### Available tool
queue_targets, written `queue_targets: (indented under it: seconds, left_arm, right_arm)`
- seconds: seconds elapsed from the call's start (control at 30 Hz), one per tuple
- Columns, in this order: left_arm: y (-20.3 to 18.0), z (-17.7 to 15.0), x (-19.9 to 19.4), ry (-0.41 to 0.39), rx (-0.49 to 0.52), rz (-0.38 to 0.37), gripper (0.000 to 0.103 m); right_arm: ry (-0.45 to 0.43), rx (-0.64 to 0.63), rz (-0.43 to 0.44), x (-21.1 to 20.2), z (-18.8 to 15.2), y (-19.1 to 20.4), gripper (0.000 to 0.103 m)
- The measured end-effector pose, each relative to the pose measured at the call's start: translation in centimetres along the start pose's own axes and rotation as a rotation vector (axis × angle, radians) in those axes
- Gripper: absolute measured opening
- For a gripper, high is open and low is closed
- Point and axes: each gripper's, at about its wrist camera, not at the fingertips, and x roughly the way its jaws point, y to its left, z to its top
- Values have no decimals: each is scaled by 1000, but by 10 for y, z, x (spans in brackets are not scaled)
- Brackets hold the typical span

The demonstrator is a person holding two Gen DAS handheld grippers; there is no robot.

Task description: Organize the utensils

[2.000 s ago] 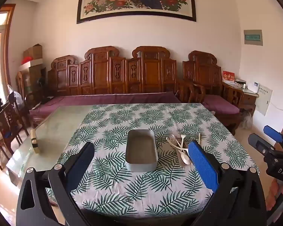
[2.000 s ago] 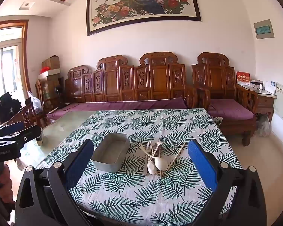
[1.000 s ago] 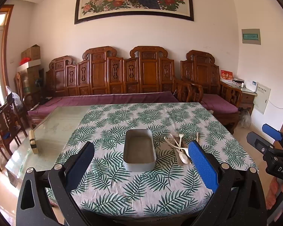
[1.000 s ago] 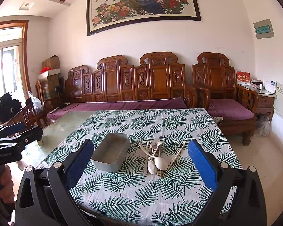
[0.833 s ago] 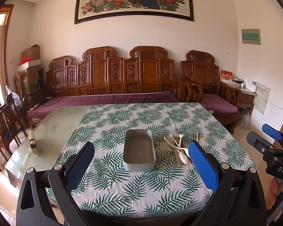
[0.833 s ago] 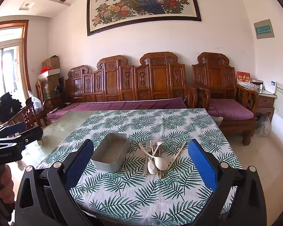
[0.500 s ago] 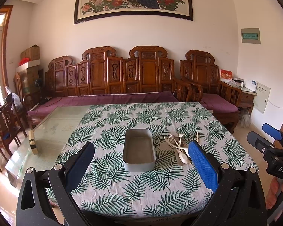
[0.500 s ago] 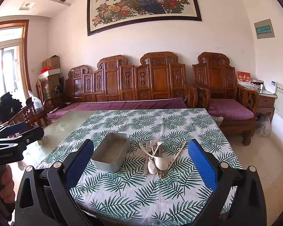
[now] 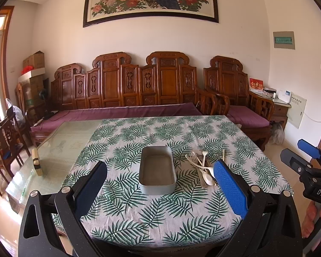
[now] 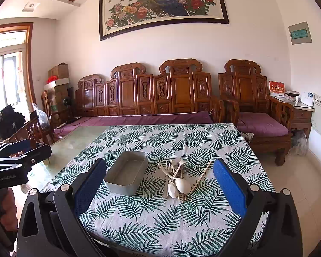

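A grey metal tray (image 9: 156, 169) (image 10: 126, 175) lies empty in the middle of the leaf-print tablecloth (image 9: 160, 137) (image 10: 182, 141). Right of it sits a loose heap of utensils (image 9: 202, 168) (image 10: 178, 178): pale spoons, a fork and chopsticks, crossed over each other. My left gripper (image 9: 160, 182) is held in the air short of the table's near edge, open, nothing between its blue pads. My right gripper (image 10: 158, 182) is likewise open and empty, farther right, seen from the side (image 9: 306, 160) in the left wrist view.
Bare glass tabletop (image 9: 62, 141) extends left of the cloth, with a small brush-like block (image 9: 36, 161) on it. A carved wooden sofa (image 9: 139, 85) stands behind the table, an armchair (image 10: 254, 107) at the right, dining chairs (image 9: 4, 141) at the left.
Both grippers have stayed open and almost still; the view has only drifted slightly. The tray and the utensils have not moved.
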Motion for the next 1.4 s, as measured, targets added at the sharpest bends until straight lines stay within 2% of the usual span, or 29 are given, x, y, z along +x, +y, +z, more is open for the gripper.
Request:
queue_targets:
  seconds: [1.07,1.4]
  left_arm:
    - [-1,-2,-1,5,9,-23,97]
    - [-7,-15,45,121,25,-53,97]
  right_arm:
    - [4,-7,-5,-1,-1,3,101]
    - [43,-8,17,29,-20,-9,101]
